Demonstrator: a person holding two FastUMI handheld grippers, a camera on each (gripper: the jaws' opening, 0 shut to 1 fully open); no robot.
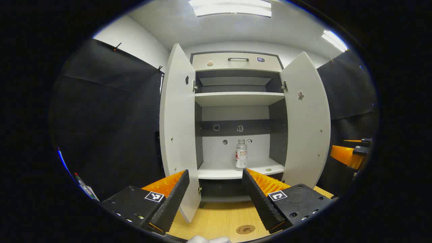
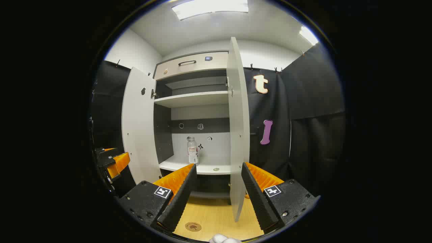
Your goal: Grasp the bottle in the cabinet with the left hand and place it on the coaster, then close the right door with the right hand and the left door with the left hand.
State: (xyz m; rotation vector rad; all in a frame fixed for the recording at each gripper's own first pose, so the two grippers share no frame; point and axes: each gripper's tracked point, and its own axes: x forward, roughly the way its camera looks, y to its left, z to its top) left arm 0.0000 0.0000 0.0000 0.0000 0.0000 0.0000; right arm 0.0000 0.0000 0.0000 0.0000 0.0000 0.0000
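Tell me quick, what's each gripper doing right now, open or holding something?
Left gripper: open, empty, facing the clear plastic bottle on the cabinet shelf.
Right gripper: open, empty.

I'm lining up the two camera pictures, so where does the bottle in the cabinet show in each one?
Left gripper view: the bottle stands upright on the lower shelf, right of centre, above this gripper's right finger.
Right gripper view: the bottle stands on that shelf, left of centre.
Shared landmark: the round coaster on the wooden table.
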